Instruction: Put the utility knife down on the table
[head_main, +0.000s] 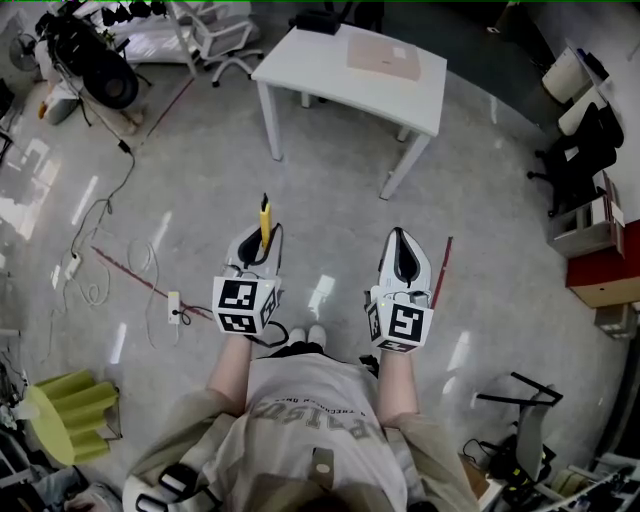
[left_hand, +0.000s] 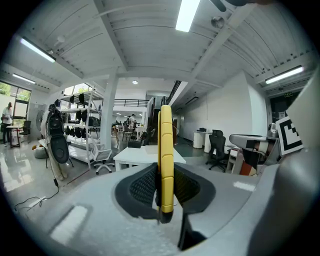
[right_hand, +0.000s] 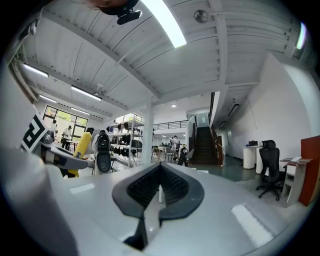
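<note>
A yellow utility knife (head_main: 265, 221) sticks out forward from my left gripper (head_main: 256, 252), which is shut on its lower end. Seen in the left gripper view, the knife (left_hand: 165, 160) stands upright between the black pads. My right gripper (head_main: 402, 256) is held level beside the left one, shut, with nothing between its pads (right_hand: 175, 187). The white table (head_main: 352, 72) stands ahead of both grippers, some way off across the floor. In the right gripper view the knife (right_hand: 80, 147) shows at the left edge.
A flat tan sheet (head_main: 384, 57) and a dark object (head_main: 320, 21) lie on the table. Cables and a power strip (head_main: 174, 306) run over the floor at left. Office chairs (head_main: 222, 40) stand beyond the table. Boxes and shelves (head_main: 596, 240) line the right side.
</note>
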